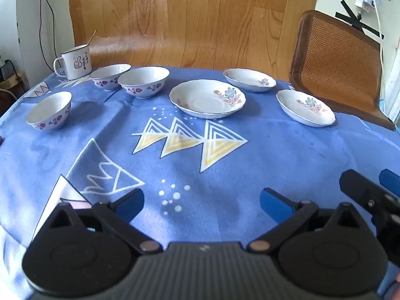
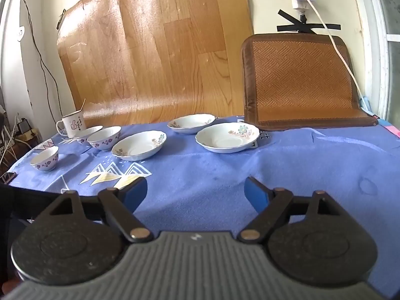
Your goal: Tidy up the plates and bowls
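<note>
Both the left gripper [image 1: 202, 203] and right gripper [image 2: 195, 191] gape empty over the fuzzy blue patterned tablecloth [image 1: 287, 155]; only the right view shows the dark phone [image 2: 8, 176] beside the glossy floral porcelain bowls [image 2: 45, 159].

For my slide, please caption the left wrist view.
Open left gripper above blue patterned tablecloth; three white floral bowls, three white floral plates await sorting.

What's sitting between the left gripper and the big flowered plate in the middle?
Nothing stands there: in the left wrist view only bare blue tablecloth with its printed triangles lies between the open left gripper and the middle plate.
</note>
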`<action>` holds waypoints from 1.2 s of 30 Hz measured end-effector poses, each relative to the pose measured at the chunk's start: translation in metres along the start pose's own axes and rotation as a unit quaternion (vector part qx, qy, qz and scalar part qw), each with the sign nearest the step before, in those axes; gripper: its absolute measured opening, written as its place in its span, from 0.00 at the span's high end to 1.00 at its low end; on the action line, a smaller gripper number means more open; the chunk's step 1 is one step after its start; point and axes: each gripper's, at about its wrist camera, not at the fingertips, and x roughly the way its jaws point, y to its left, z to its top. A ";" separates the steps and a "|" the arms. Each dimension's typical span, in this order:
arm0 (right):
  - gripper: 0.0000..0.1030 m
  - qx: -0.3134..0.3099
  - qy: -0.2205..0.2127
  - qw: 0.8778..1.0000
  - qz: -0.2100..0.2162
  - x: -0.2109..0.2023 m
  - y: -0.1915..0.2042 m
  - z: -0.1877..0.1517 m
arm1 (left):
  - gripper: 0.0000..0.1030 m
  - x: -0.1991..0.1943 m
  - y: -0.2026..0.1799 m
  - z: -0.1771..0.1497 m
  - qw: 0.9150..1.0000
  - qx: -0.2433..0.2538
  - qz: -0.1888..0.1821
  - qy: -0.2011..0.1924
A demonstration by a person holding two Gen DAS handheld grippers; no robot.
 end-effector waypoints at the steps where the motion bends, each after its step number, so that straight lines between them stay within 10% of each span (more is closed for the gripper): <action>1: 0.16 0.000 0.000 1.000 0.000 0.000 0.000 0.000 | 0.01 0.000 0.000 0.001 1.000 0.000 0.004 0.002; 25: 0.26 -0.018 0.001 1.000 0.017 0.002 0.002 0.011 | 0.03 0.004 0.006 -0.003 1.000 -0.014 0.012 0.002; 31: 0.27 -0.081 -0.130 0.988 0.034 -0.022 0.003 0.095 | 0.04 -0.026 0.032 0.012 0.998 -0.021 0.021 -0.059; 36: 0.26 -0.038 -0.203 0.968 0.141 -0.059 0.013 0.176 | 0.00 -0.052 0.069 0.018 0.991 -0.026 0.077 -0.103</action>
